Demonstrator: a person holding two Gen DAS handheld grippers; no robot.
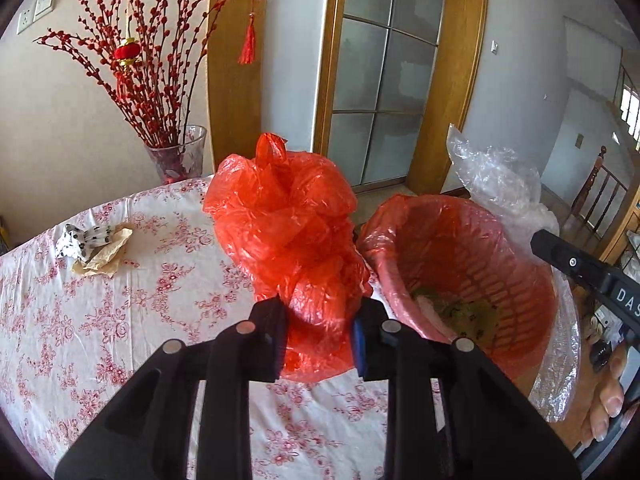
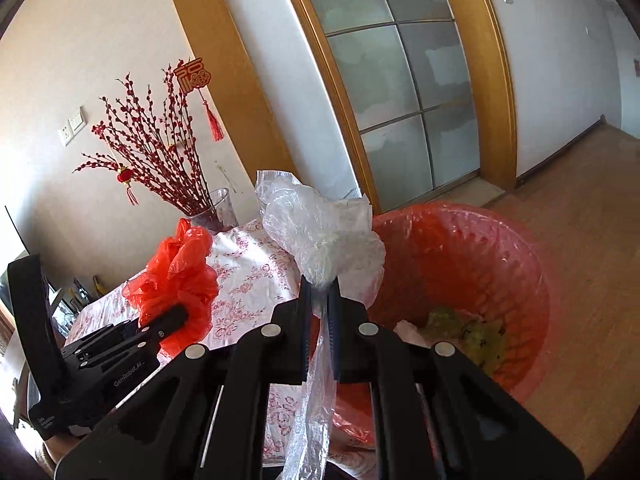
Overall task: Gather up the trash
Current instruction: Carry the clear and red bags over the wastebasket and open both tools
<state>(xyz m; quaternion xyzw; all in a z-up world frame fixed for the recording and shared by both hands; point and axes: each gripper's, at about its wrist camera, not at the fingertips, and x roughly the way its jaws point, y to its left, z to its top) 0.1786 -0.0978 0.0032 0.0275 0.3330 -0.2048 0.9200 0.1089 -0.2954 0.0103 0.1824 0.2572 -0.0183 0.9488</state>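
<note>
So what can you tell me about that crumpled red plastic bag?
The red plastic bag is thin, glossy, see-through film, crumpled into a loose ball with a handle loop sticking up. The left gripper is shut on its lower part, holding it above the flowered tablecloth, beside the red-lined bin.

This is a home, a dining or living room. A bench under a white cloth printed with pink flowers stands by a cream wall. A clear glass vase of red berry branches sits at its far edge, a red tasselled good-luck charm hangs on the wooden frame, and a frosted-glass sliding door meets wood flooring.
</note>
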